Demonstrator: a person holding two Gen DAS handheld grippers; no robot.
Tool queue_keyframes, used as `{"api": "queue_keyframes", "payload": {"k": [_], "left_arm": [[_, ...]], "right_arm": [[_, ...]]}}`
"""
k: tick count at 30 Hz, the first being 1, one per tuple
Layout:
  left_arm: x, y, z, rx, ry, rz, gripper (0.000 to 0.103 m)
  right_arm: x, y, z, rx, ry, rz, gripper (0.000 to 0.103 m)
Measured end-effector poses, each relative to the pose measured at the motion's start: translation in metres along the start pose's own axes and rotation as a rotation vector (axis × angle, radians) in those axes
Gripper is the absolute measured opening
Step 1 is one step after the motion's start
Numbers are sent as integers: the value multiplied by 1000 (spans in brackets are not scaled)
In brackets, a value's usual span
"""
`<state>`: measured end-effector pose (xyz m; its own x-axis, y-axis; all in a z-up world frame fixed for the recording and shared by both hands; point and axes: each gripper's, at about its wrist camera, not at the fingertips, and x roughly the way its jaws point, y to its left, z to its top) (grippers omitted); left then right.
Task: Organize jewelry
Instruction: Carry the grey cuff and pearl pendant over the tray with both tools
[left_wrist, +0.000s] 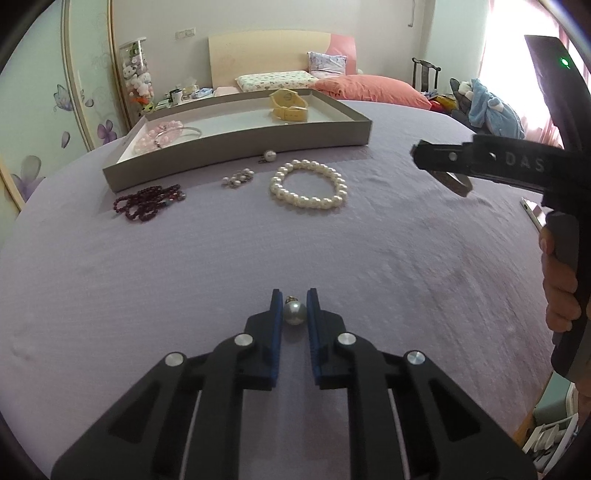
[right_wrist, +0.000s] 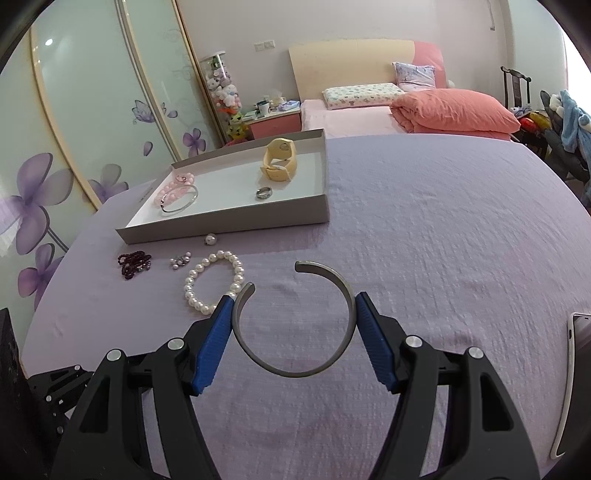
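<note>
Between the blue pads of the left gripper (left_wrist: 294, 308) sits a pearl earring (left_wrist: 294, 312) — squeezed tight. The right gripper (right_wrist: 295, 308) holds a grey bangle (right_wrist: 295, 317) across its wide jaws. Ahead of both — bare purple cover (left_wrist: 221, 258), then the tray (left_wrist: 236, 147).

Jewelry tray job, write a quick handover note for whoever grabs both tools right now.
Left tool: closed around a single pearl pendant low over the purple bedspread.
Right tool: holding an open grey metal cuff bangle by its sides, above the bedspread.
Done: in the tray are the yellow watch, a ring, a silver bangle and pink beads.
Left: both held pieces, plus the white pearl bracelet, dark red beads, a small pearl cluster and another pearl pendant in front of the tray.
</note>
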<state>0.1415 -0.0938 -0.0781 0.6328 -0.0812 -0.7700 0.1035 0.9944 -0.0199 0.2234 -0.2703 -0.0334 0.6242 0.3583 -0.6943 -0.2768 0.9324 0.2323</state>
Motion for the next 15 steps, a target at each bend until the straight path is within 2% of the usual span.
{"api": "queue_keyframes", "payload": {"k": [8,15], "left_arm": [[-11,38,10,-35,-28,55,14],[-39,80,39,-89,-115,93,14]], "right_arm": [[1,25,3,-39,-13,35,67],[1,49,7,-80,-29,71,67]]}}
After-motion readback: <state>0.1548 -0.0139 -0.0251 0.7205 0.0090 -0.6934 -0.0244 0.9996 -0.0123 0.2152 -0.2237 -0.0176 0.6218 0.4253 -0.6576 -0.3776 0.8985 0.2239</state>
